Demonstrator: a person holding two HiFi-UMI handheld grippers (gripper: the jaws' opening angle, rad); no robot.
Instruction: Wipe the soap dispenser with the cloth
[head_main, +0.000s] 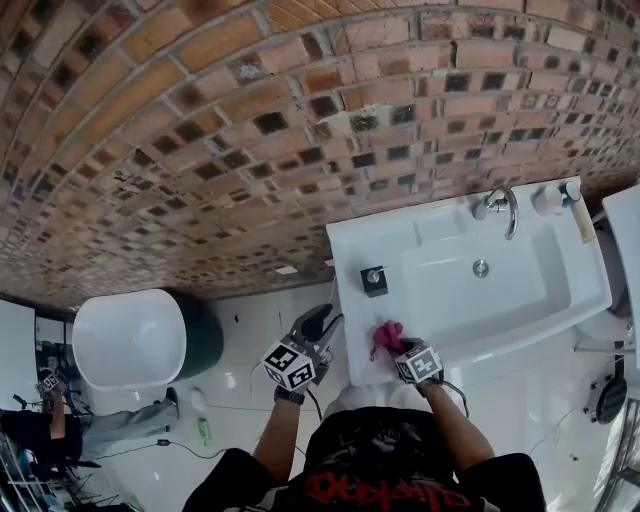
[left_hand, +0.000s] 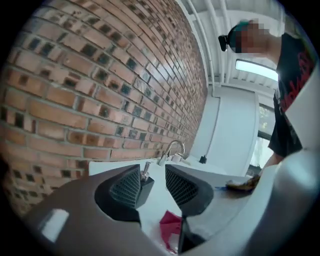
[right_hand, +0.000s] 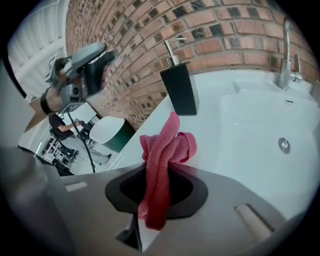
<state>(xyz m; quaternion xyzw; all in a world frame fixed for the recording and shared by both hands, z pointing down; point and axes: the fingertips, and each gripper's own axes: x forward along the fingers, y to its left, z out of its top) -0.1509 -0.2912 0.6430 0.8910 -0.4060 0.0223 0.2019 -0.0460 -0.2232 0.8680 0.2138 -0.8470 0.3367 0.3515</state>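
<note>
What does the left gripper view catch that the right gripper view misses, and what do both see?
Only the left gripper view: the wearer's black shirt. Only the right gripper view: the sink drain, the left gripper from outside, and a white tub on the floor. Both: the dispenser, tap, pink cloth and brick wall.

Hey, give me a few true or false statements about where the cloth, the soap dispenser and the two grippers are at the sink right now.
1. The right gripper grips the pink cloth. True.
2. The cloth touches the soap dispenser. False: it is held apart from the dispenser, nearer the front edge of the sink.
3. The left gripper is clamped on the dispenser. False: its fingers stand apart and grip nothing.
4. The dispenser stands upright at the sink's left end in the head view. True.
</note>
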